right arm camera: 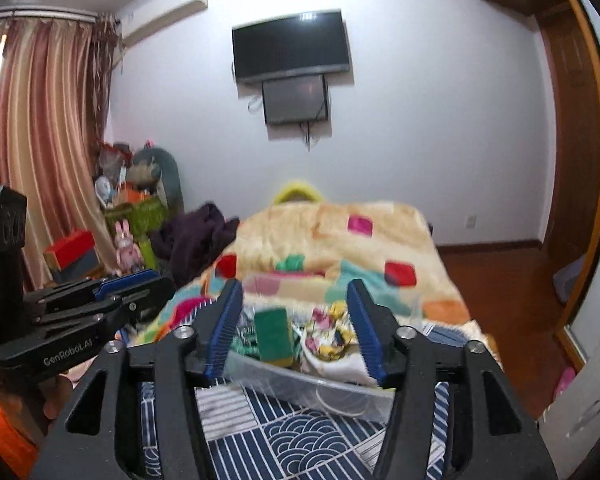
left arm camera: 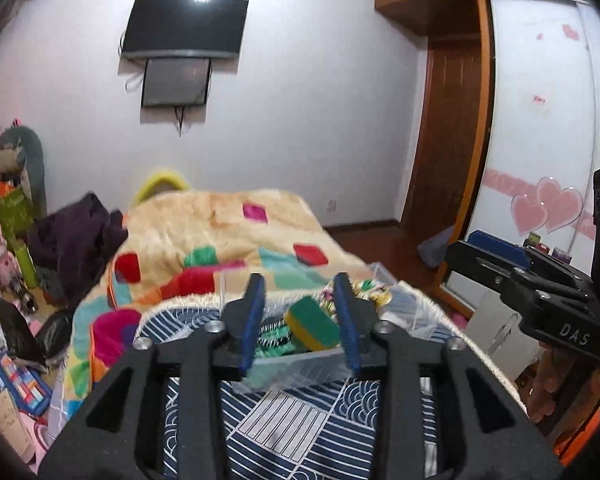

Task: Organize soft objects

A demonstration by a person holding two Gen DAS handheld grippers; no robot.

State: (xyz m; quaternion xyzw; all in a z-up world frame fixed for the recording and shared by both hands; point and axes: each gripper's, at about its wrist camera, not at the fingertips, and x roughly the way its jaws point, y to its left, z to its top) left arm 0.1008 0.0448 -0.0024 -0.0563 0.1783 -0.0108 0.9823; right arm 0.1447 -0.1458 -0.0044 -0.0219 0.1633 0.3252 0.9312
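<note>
With both hand-held grippers, left (left arm camera: 300, 320) and right (right arm camera: 296, 328), spread apart and holding nothing, I'd leave the sponge (left arm camera: 312, 324) in the bin (right arm camera: 320, 388) at lower centre and lower slowly onto the cloth (right arm camera: 332, 336).

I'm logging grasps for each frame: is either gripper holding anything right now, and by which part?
Nothing is held. The left gripper and right gripper are both open, apart from the sponge and floral cloth lying in the clear bin.
</note>
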